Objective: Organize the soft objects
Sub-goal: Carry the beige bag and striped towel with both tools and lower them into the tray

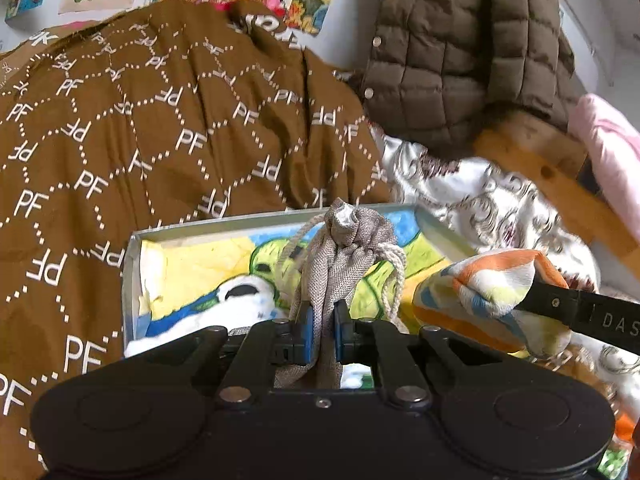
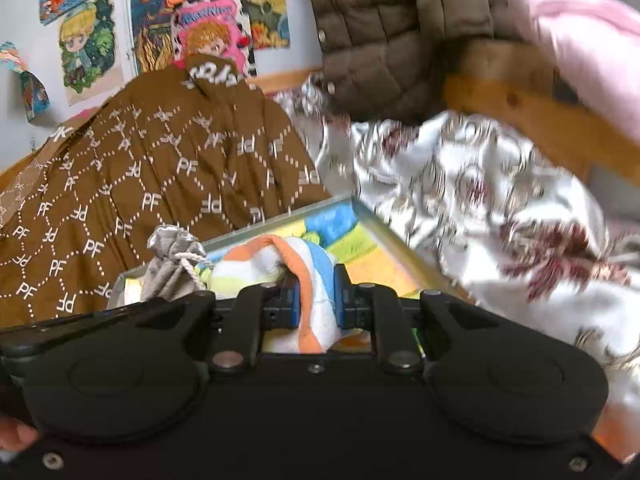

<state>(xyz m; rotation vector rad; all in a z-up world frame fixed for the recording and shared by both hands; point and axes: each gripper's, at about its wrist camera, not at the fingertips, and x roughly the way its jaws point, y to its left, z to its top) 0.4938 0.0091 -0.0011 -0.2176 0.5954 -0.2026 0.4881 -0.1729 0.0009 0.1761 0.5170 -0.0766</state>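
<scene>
My left gripper [image 1: 324, 326] is shut on a grey woven drawstring pouch [image 1: 340, 256], which stands up between the blue pads, its cord hanging to the right. It hangs over a shallow box [image 1: 132, 264] lined with a yellow, blue and green picture. My right gripper [image 2: 317, 300] is shut on a folded cloth with orange, white and blue stripes [image 2: 304, 276], held over the same box [image 2: 384, 232]. In the left wrist view the striped cloth [image 1: 488, 292] and a black finger of the right gripper show at the right. The pouch [image 2: 172, 260] shows left of the right gripper.
A brown quilt printed with PF letters [image 1: 160, 140] covers the bed to the left and behind the box. A white patterned sheet [image 2: 460, 184] lies on the right. A brown quilted jacket [image 1: 460, 48] and a pink cloth [image 2: 580, 48] hang over a wooden rail [image 1: 560, 184]. Cartoon posters [image 2: 160, 32] cover the wall.
</scene>
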